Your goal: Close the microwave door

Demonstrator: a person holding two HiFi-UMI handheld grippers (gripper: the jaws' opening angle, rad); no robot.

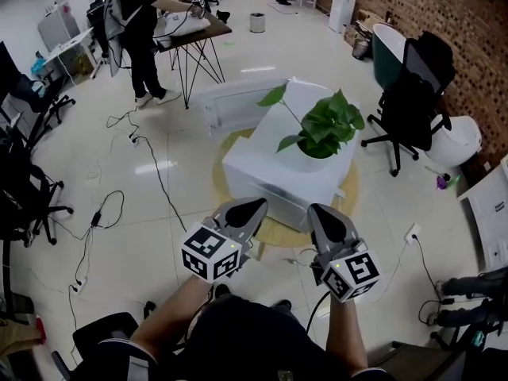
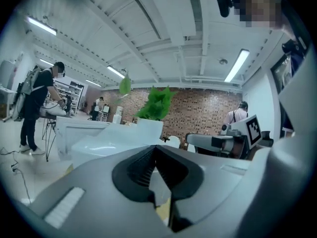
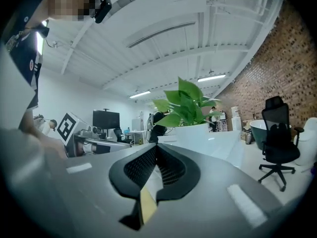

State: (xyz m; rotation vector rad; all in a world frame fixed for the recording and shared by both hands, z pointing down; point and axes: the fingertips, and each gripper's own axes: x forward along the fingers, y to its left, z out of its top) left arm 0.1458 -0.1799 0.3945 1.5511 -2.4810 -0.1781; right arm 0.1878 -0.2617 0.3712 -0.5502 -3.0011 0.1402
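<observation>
Our left hand-held gripper (image 1: 252, 206) and right hand-held gripper (image 1: 324, 210) both clenched empty, near the boxy white microwave (image 1: 278, 165) on a round wooden tabletop (image 1: 279, 233), its white door (image 1: 234, 105) swung open, leafy green potted plant (image 1: 321, 125) on top

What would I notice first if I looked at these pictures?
The leafy green plant jumps out first. It sits on top of the white microwave in the middle of the room, and the microwave's door stands open at its far left. Close to the camera, the left hand-held gripper and the right hand-held gripper point toward it, both shut and empty.
</observation>
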